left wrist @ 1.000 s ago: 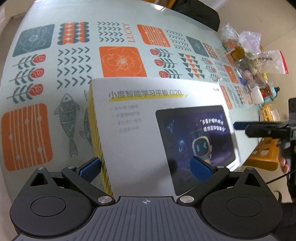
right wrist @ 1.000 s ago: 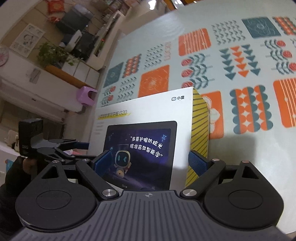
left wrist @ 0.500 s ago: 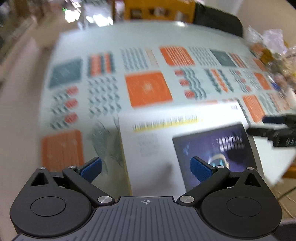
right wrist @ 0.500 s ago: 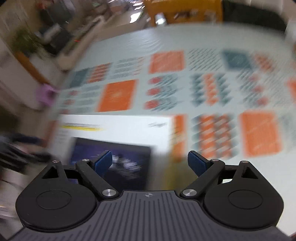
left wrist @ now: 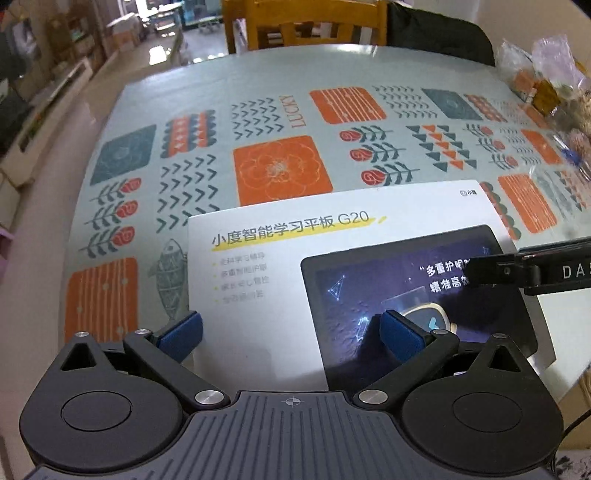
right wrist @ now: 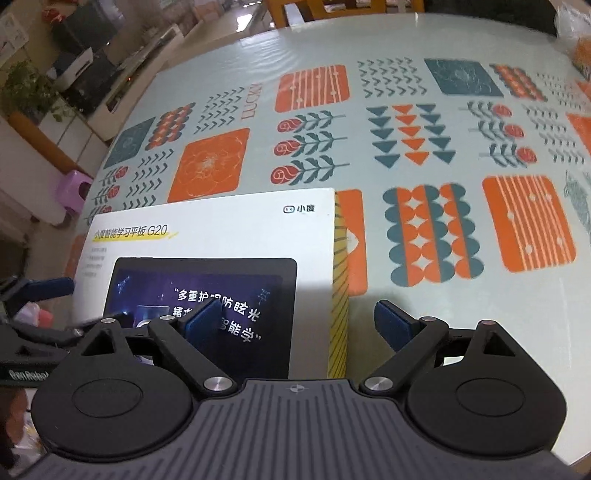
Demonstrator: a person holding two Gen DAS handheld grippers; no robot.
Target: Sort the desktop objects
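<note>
A white tablet box (left wrist: pixel 295 266) with a dark screen picture and yellow striped sides lies flat on the patterned tablecloth (left wrist: pixel 280 170). My left gripper (left wrist: pixel 291 332) is open, hovering over the box's near left part, empty. My right gripper (right wrist: pixel 299 321) is open over the box's right edge (right wrist: pixel 338 295), empty; it also shows in the left wrist view (left wrist: pixel 532 269) at the right. The box fills the lower left of the right wrist view (right wrist: pixel 207 236).
Bags of snacks (left wrist: pixel 546 74) pile at the table's far right. A wooden chair (left wrist: pixel 306 22) and a dark chair back (left wrist: pixel 436 33) stand behind the table. A purple stool (right wrist: pixel 72 188) and cabinets sit left of the table.
Both grippers pulled back and swung toward the table's far side; the box now lies flat and squarer to the view. Both stay open.
</note>
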